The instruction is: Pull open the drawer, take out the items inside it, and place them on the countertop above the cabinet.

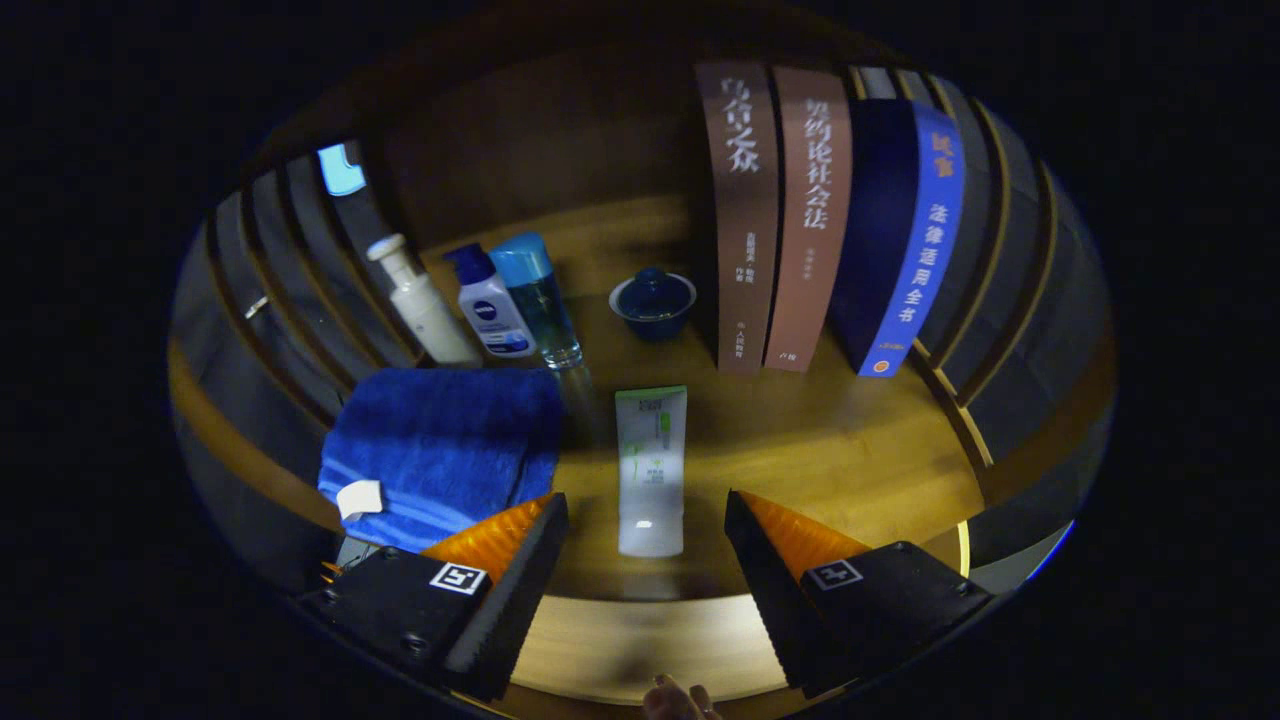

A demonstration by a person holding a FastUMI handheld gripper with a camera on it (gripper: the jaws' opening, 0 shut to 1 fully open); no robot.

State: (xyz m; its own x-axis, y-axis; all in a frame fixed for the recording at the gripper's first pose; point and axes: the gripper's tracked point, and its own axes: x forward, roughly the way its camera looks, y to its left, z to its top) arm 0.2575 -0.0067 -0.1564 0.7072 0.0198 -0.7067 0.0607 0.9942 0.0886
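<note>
- While the gripper (646, 545) is being held with its jaws spread wide and clenched on nothing, a white squeeze tube (651, 468) is being framed between the two fingers, its near end level with the fingertips and touching neither.
- Judging by the warm wooden surface (850, 450) it is lying on, with toiletries and books standing beyond, the tube is being seen on the countertop, so a placing step is probably being finished or the next item is being lined up; the drawer itself is being left out of sight here.
- Just left of the left finger, a folded blue towel (440, 450) is being overlapped by that fingertip in the view; whether it is being touched cannot be told.
- Beyond the towel, a white pump bottle (420, 305), a white lotion bottle with a blue cap (490, 305) and a clear bottle with a light blue cap (538, 300) are standing close together.
- Further ahead of the jaws, a small dark blue lidded cup (653, 303) is sitting, and to its right three upright books (820, 220) are being kept against the wall.
- For a clean step, the jaws should be kept open and drawn straight back along the tube's axis, so that neither finger is dragging the tube or catching the towel's edge.
- A fingertip of the person's hand (675, 700) is being glimpsed below the gripper.
</note>
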